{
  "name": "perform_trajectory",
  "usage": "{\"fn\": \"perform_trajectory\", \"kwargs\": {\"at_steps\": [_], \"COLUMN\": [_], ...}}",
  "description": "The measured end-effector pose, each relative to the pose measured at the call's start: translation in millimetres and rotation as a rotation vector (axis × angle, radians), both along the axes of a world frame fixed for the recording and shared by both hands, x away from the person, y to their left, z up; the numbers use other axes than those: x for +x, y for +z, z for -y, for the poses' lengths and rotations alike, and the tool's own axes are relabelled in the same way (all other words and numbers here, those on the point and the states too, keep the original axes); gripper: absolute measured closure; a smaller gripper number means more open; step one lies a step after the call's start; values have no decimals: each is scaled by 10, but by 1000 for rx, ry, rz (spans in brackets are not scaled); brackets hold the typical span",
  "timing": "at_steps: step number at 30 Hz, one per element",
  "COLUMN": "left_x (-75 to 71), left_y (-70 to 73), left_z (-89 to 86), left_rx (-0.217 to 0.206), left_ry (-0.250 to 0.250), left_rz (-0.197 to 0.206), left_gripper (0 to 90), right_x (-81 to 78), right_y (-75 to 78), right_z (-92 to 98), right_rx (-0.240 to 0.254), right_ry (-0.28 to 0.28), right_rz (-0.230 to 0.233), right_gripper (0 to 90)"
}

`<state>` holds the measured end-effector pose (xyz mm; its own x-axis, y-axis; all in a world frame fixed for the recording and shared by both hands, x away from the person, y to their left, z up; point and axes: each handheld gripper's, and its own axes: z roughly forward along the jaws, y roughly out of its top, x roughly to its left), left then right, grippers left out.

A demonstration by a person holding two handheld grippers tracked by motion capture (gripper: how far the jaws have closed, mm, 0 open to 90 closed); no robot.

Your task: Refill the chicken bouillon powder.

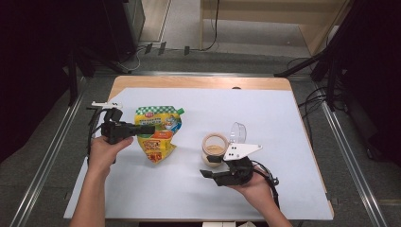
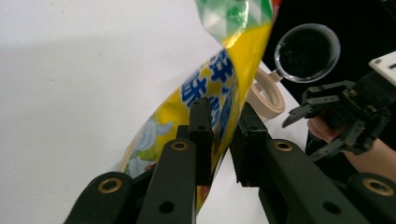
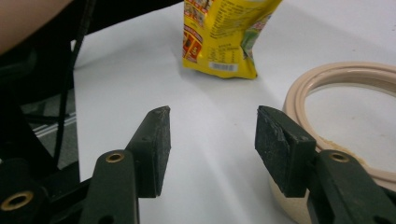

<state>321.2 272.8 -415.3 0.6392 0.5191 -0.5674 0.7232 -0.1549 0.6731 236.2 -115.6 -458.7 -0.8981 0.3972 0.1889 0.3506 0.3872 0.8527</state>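
Pouch (image 1: 158, 133): left half of the table (image 1: 283, 198), long axis toward its far edge.
Left gripper (image 1: 147, 128): jaws slack around pouch edge.
Right gripper (image 1: 211, 166): jaws spread, empty, just beside the jar (image 1: 213, 149).

A yellow pouch (image 1: 158, 133) with a green-and-white chequered top, blue lettering and a red-and-yellow printed lower part is seen between the black jaws of the left gripper (image 2: 223, 135). A beige-rimmed jar (image 1: 213, 149) with a clear flip lid (image 1: 238, 132) is shown just beside the black right gripper (image 3: 211, 140), on a white table cover (image 1: 265, 118).
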Motion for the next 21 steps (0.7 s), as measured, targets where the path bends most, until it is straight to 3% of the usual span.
{"fn": "perform_trajectory", "kwargs": {"at_steps": [5, 9, 14, 21], "left_x": [-28, -58, -75, -90], "left_y": [32, 110, 163, 249], "left_z": [-57, -94, -95, -104], "left_rx": [1, 7, 12, 53], "left_ry": [20, 29, 30, 36], "left_rz": [-6, 18, 30, 53], "left_gripper": [742, 696, 646, 603], "right_x": [-2, 1, 19, 41], "right_y": [18, 32, 43, 81], "right_z": [-8, -3, 33, 82], "right_rx": [-4, -29, -26, -36], "right_ry": [-2, -11, -20, -30], "right_rz": [-4, -20, -33, -39], "right_gripper": [477, 490, 501, 505]}}
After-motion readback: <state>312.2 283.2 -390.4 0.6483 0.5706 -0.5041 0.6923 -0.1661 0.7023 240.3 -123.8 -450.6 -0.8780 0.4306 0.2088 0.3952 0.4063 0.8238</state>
